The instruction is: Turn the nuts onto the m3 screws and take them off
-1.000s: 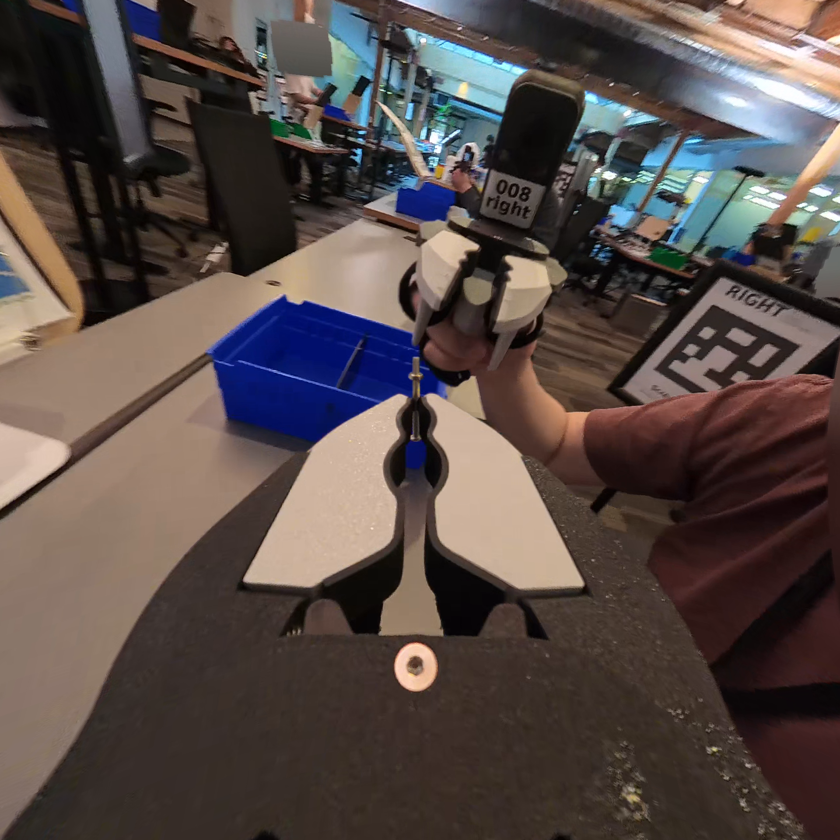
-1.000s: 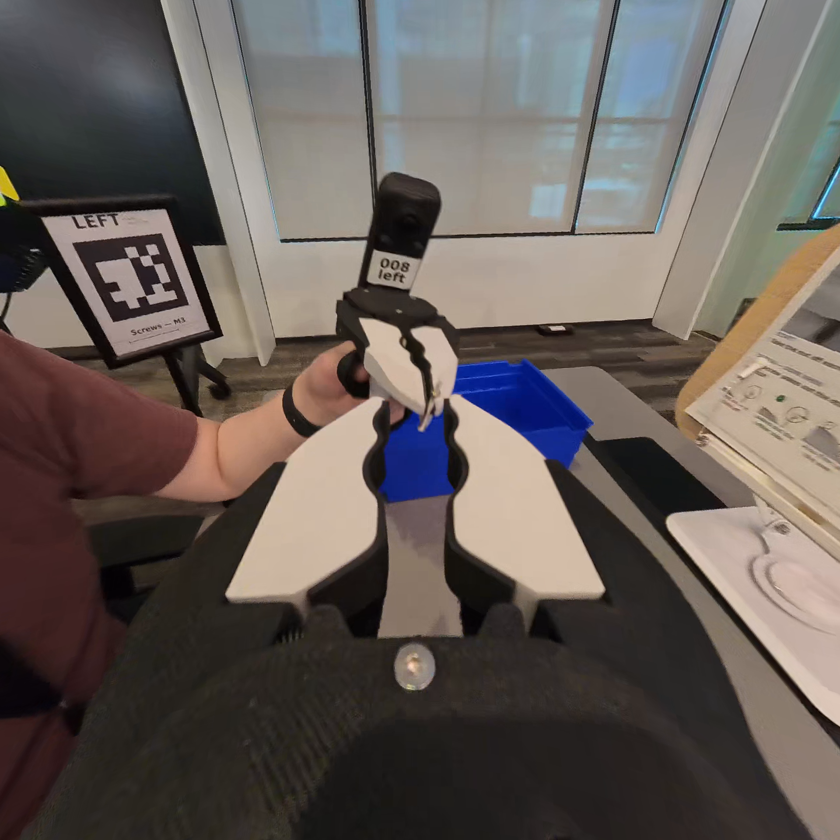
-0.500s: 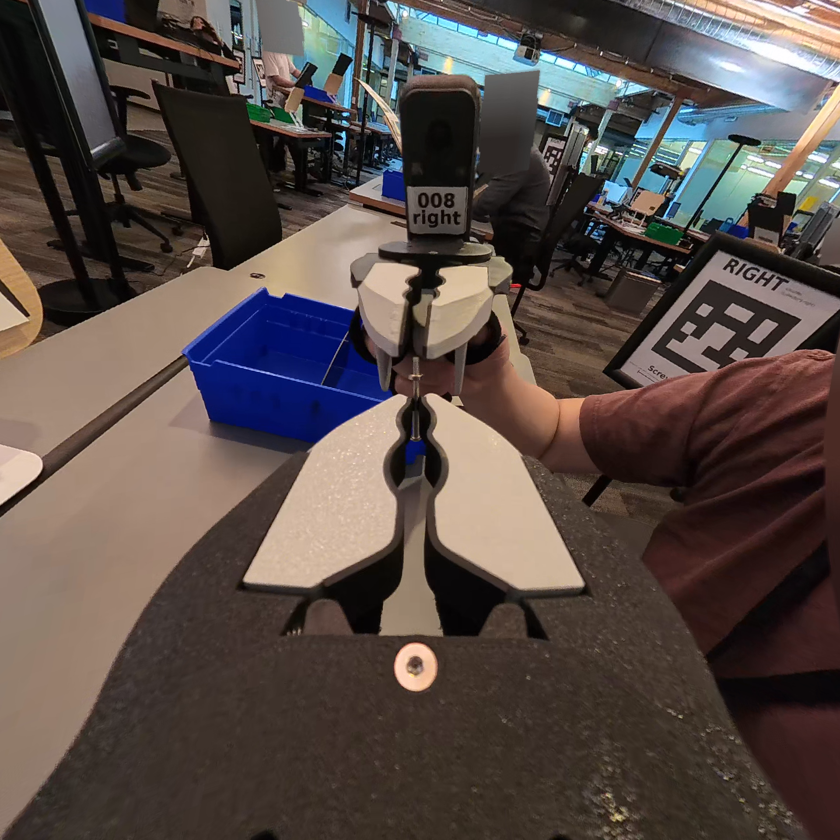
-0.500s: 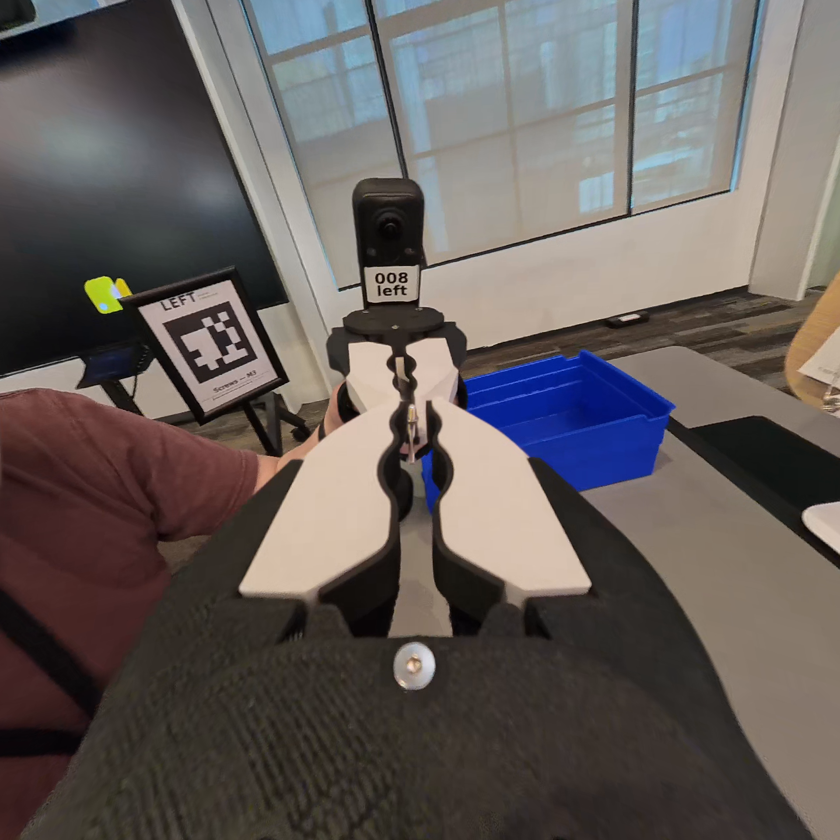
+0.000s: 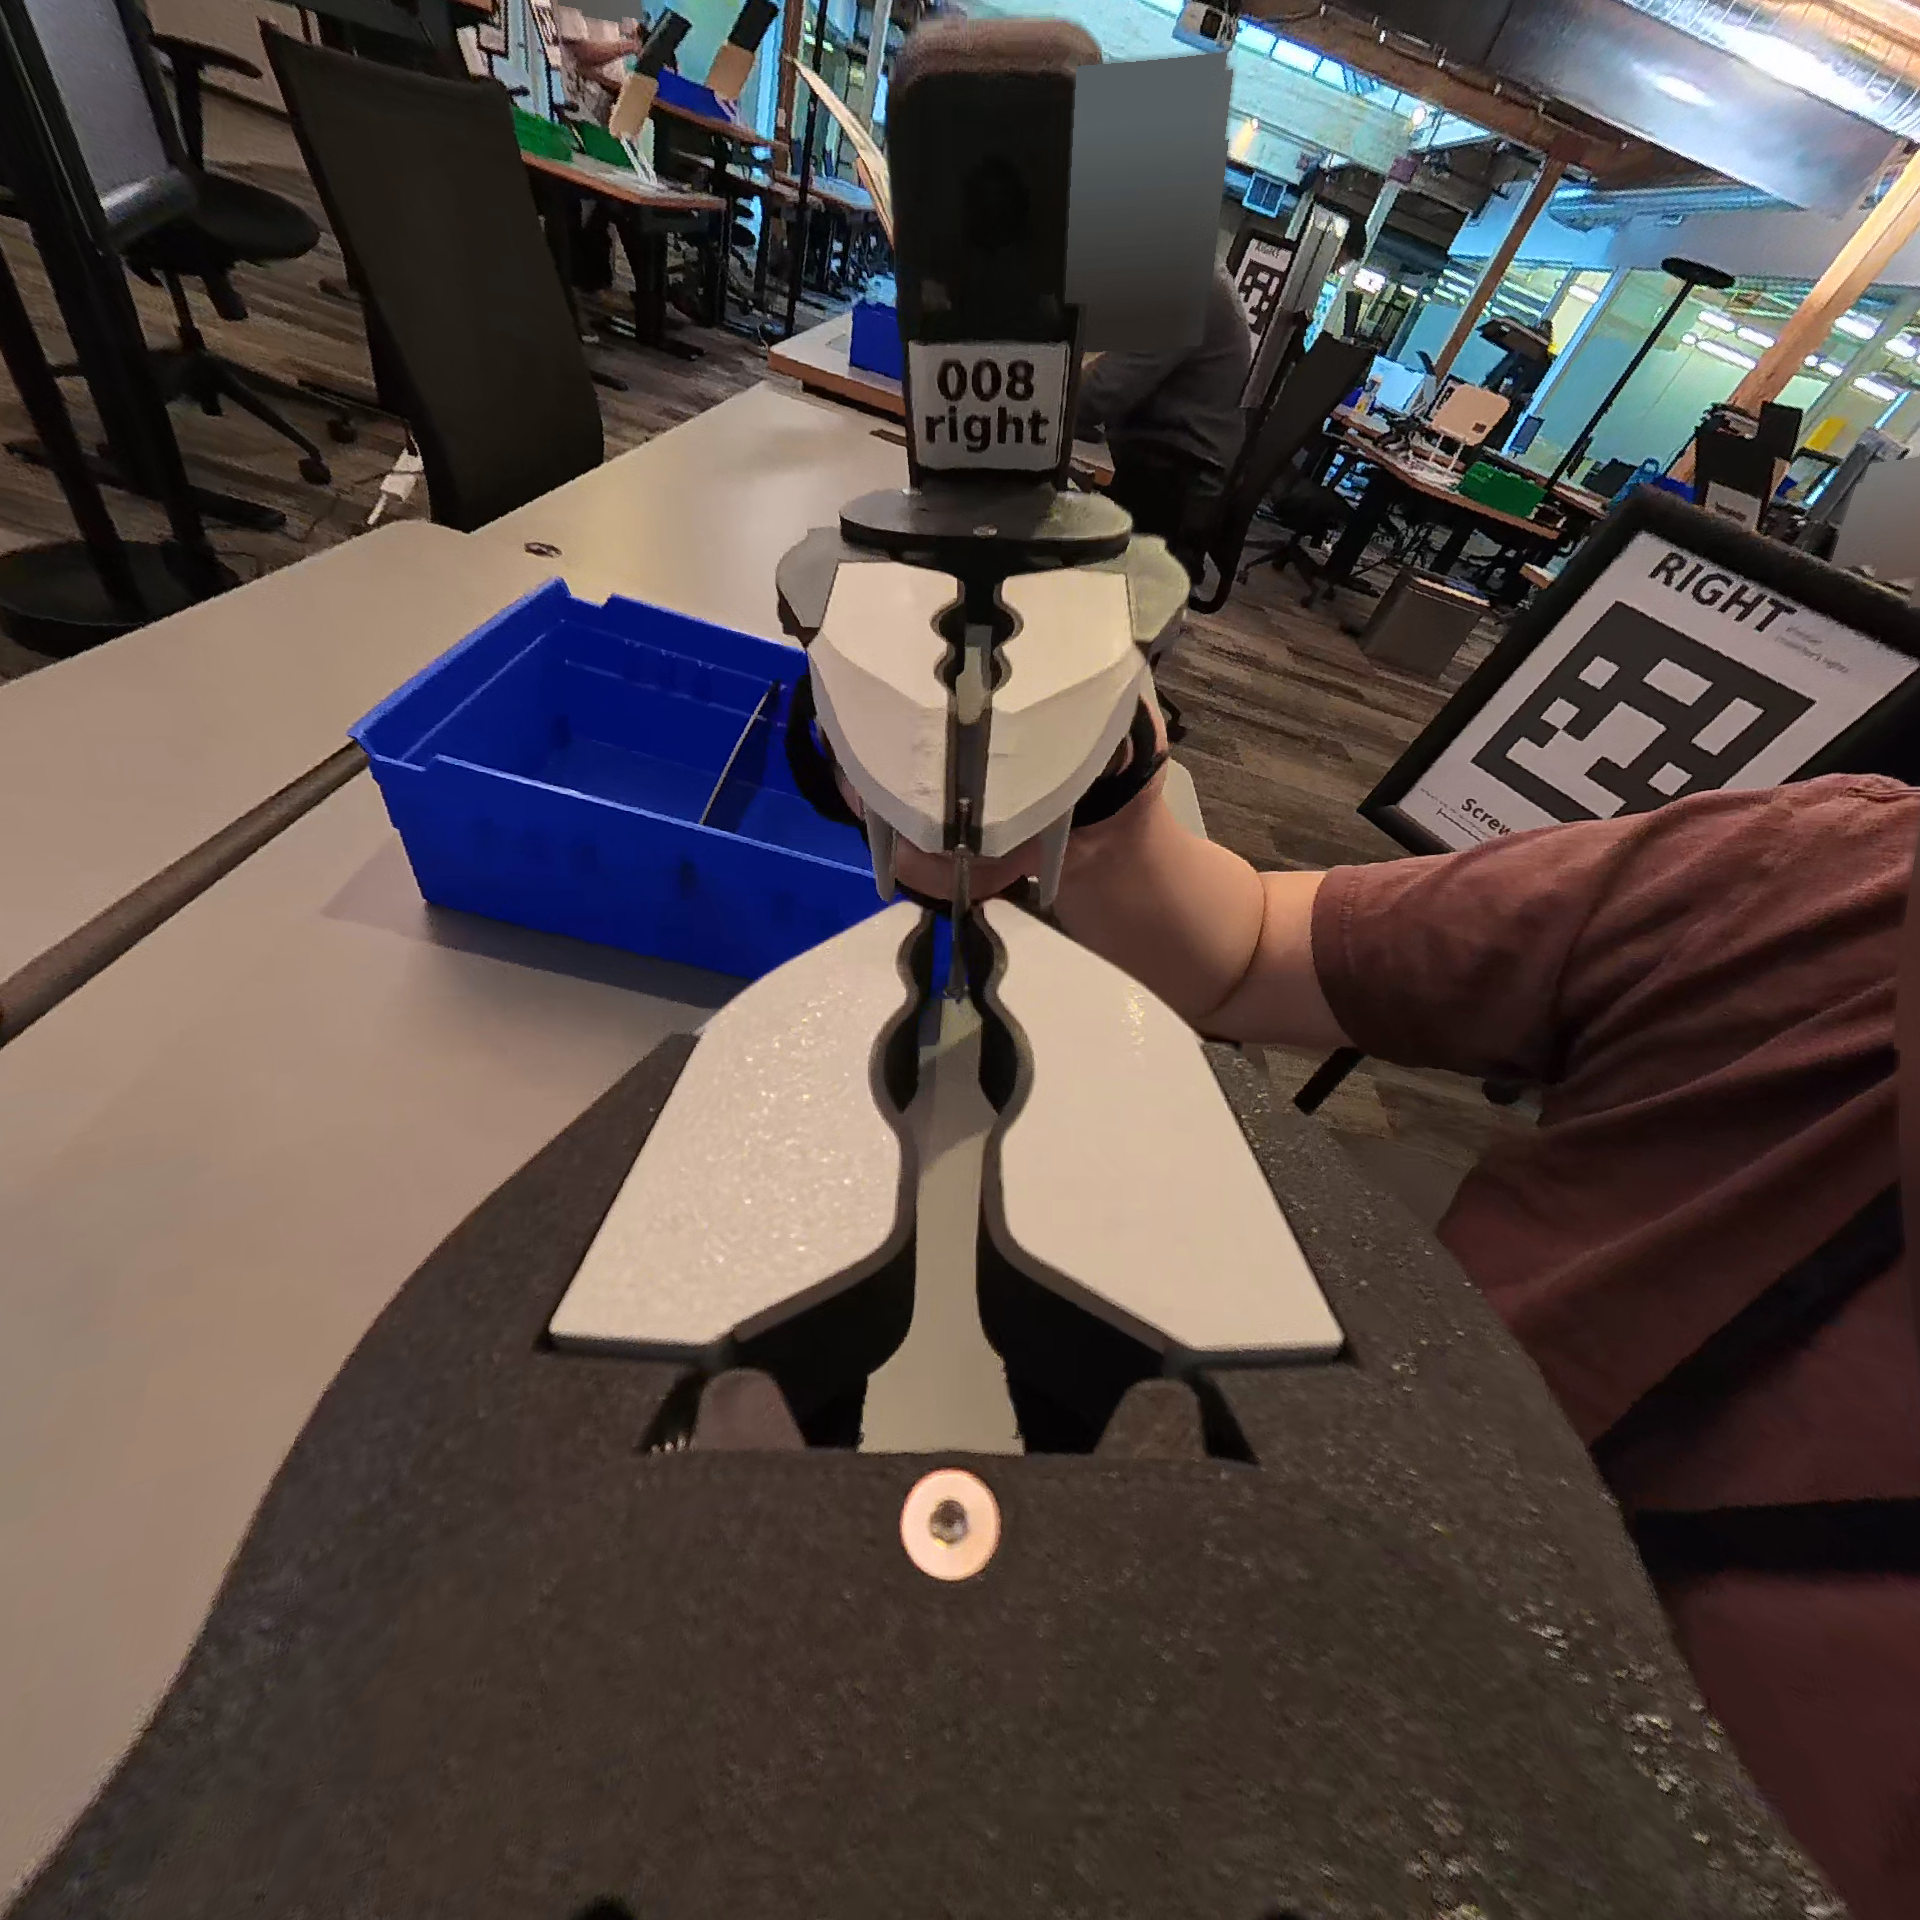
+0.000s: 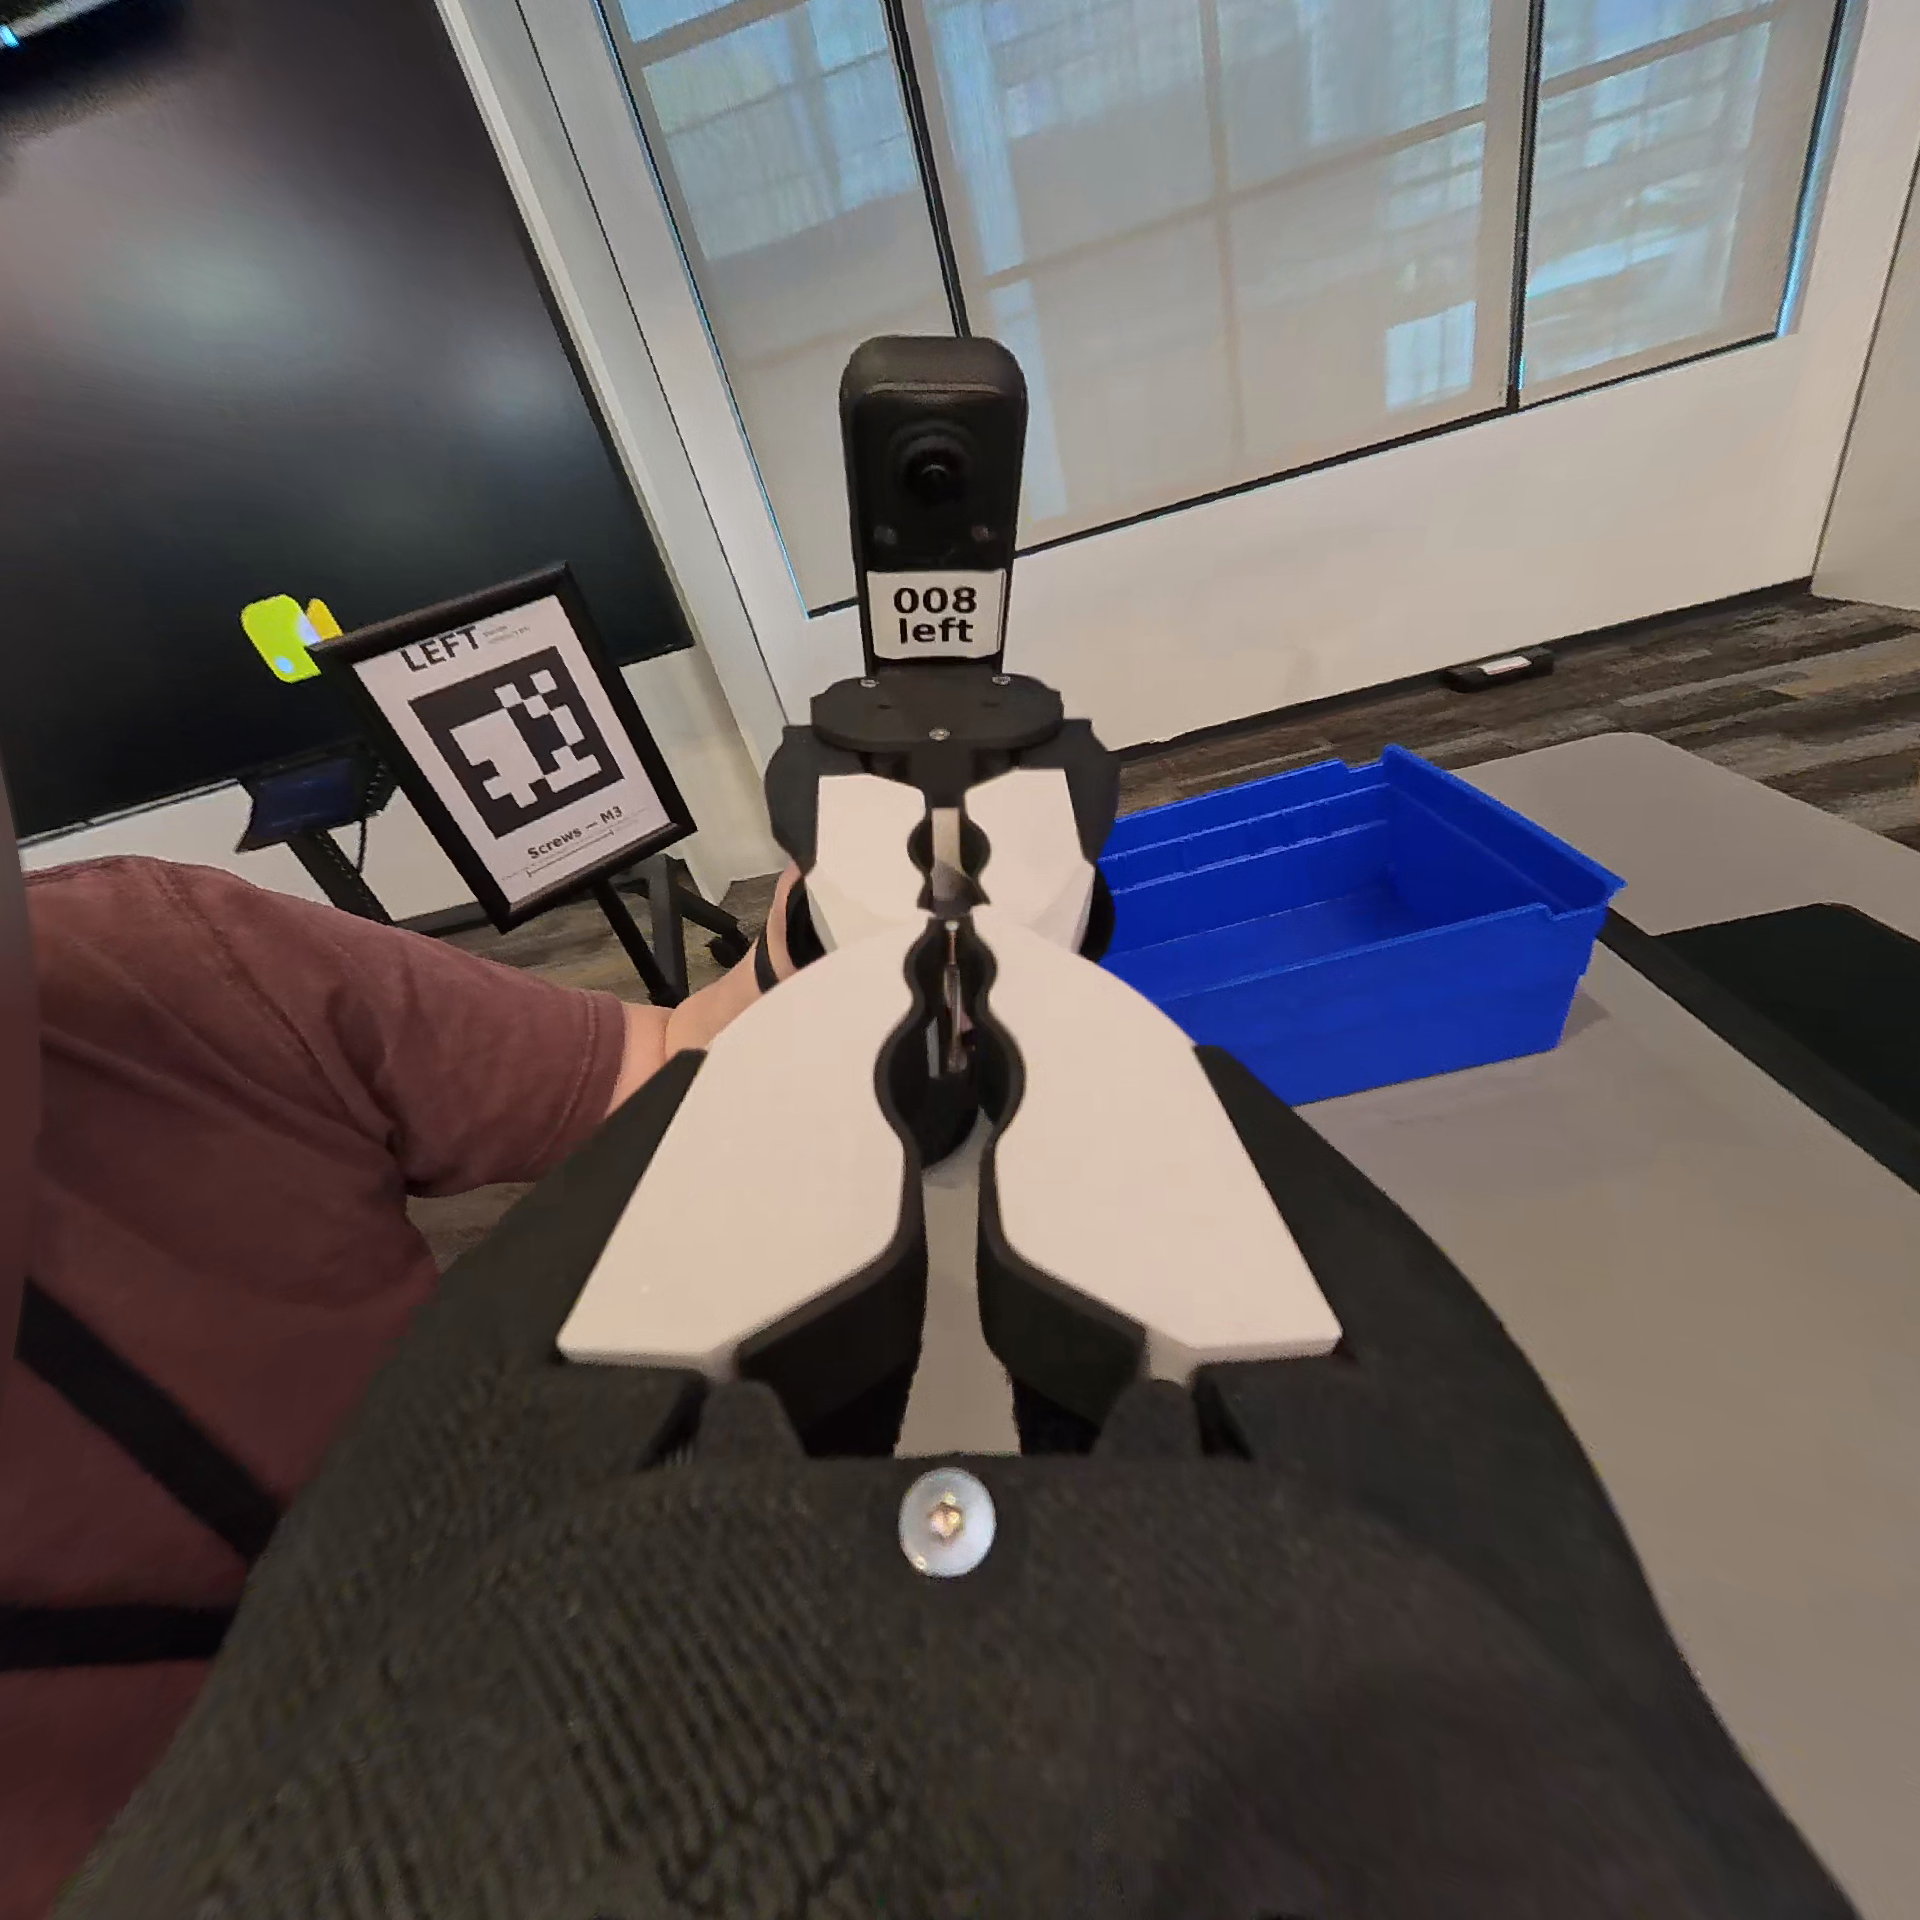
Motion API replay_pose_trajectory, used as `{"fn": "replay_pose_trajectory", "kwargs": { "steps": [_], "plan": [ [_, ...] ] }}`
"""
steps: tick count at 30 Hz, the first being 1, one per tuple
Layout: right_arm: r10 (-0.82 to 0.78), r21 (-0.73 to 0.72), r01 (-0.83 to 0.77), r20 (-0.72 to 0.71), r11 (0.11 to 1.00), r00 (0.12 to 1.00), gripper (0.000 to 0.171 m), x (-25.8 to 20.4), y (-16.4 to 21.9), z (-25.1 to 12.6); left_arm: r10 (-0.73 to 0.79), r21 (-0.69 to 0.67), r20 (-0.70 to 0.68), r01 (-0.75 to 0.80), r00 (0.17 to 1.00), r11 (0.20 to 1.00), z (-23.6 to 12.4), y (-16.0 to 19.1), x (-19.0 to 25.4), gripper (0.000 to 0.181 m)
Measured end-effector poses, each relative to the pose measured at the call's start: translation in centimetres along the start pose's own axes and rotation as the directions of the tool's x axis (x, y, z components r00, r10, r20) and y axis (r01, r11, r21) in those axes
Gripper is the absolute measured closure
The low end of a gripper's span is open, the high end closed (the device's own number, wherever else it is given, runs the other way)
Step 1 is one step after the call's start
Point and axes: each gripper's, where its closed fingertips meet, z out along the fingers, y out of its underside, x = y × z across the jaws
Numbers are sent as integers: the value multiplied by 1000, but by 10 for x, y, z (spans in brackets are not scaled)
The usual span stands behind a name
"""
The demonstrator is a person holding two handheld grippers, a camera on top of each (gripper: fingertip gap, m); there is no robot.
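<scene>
My left gripper (image 5: 956,914) is shut on a thin M3 screw (image 5: 962,878) that sticks forward out of its fingertips. My right gripper (image 5: 961,836) faces it tip to tip in mid-air and is shut around the screw's free end, where the nut sits. The nut itself is too small to make out. In the right wrist view my right gripper (image 6: 948,925) has the screw (image 6: 951,997) lying in the gap between its fingers, and the left gripper (image 6: 945,896) points straight back at it. A person's hands hold both.
A blue divided bin (image 5: 623,821) stands on the grey table (image 5: 208,1143) just behind the grippers; it also shows in the right wrist view (image 6: 1351,997). Framed marker signs (image 5: 1642,727) (image 6: 520,748) stand off the table. A black mat (image 6: 1818,997) lies at the right. My left and right fingertips are right by each other.
My right gripper has gone from open to shut and has moved in head-on over the screw's end. Both grippers have levelled and lined up tip to tip.
</scene>
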Motion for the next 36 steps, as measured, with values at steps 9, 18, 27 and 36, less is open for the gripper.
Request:
{"fn": "replay_pose_trajectory", "kwargs": {
  "steps": [9,18,27,36],
  "plan": [
    [-7,-8,7,-10,1000,1000,168,3,0,-2,-56,6,-40,57,998,998,4,2,0,179],
    [-19,29,20,-26,999,999,149,4,-4,-2,-47,40,-16,47,999,998,1,-4,0,179],
    [30,56,-30,9,998,1000,154,11,-8,-12,-21,76,-37,24,999,997,-2,-12,9,179],
    [57,50,-62,87,997,995,151,-3,-5,-4,-2,55,-25,4,1000,999,7,-8,11,179]
  ]
}}
